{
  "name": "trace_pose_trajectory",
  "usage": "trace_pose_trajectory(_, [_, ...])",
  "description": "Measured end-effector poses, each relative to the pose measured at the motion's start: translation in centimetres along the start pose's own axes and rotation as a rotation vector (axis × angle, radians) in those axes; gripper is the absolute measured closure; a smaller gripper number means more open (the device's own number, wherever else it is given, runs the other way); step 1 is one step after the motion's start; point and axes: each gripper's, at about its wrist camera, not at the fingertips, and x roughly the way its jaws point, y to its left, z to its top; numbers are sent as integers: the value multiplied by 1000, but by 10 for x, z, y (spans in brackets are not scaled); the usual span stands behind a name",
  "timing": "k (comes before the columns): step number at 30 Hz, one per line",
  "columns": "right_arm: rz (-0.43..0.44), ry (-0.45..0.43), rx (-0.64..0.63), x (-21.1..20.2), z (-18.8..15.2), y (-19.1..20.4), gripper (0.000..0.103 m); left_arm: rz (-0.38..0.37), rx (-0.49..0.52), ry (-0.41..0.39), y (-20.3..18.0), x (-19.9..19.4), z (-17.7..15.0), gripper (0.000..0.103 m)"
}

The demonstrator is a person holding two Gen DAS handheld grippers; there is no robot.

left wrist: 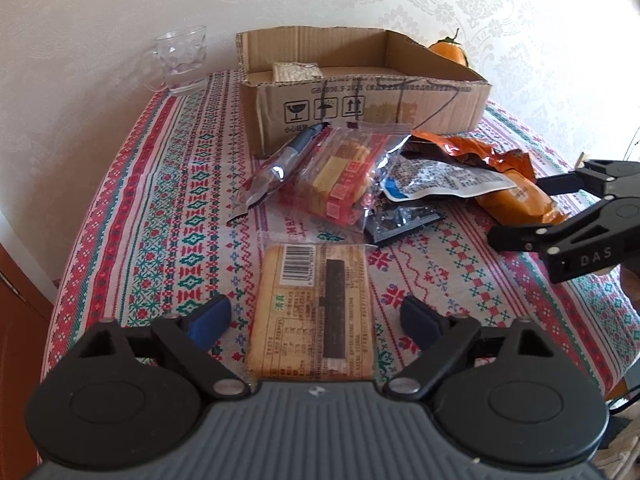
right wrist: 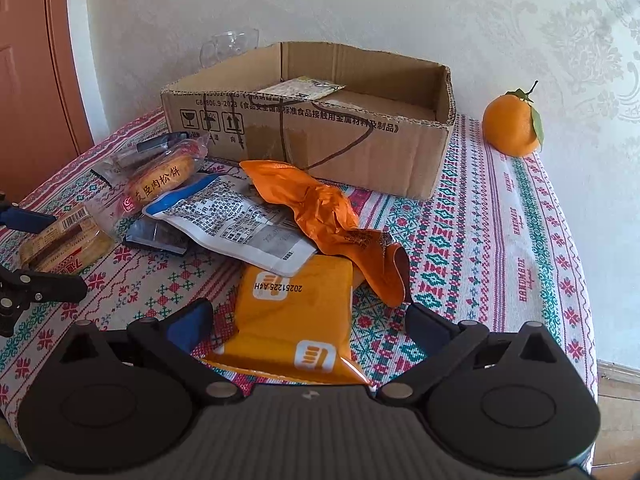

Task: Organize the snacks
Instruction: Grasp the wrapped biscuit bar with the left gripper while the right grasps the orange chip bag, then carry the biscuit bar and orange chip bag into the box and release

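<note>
On the desk [left wrist: 120, 184], both tools gape: left tool [left wrist: 316, 316] straddles a stiff, brittle biscuit pack [left wrist: 312, 308], right tool [right wrist: 310, 320] a soft yellow packet [right wrist: 292, 320]; grip mid-sides lightly

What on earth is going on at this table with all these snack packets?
Someone is sorting snacks into the cardboard box, a pair of tongs in each hand. The left tongs are open around a clear-wrapped biscuit packet, not gripping it. The right tongs are open around a yellow snack packet. One pale packet already lies in the box; the other packets lie piled in front of it. An orange sits beside the box.
</note>
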Motion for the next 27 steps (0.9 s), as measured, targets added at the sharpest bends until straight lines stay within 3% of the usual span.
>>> trace_pose_trajectory(5, [-15,16,16,0,3,2,0,-7,8,-10,-3,-2,2,33])
trace_pose_trajectory(11, [-22,45,30,-7,0,8,1,1,-3,-19,-2,-3,1,38])
trace_pose_trajectory(19, [-29,16,3,-7,8,13,24,4,0,-19,-2,-4,1,43])
trace_pose_trajectory(24, [-37,20,1,-11,10,14,46,0,9,-11,0,-4,3,48])
trace_pose_trajectory(27, [-39,28,-5,-13,10,14,48,0,29,-4,-1,-4,5,48])
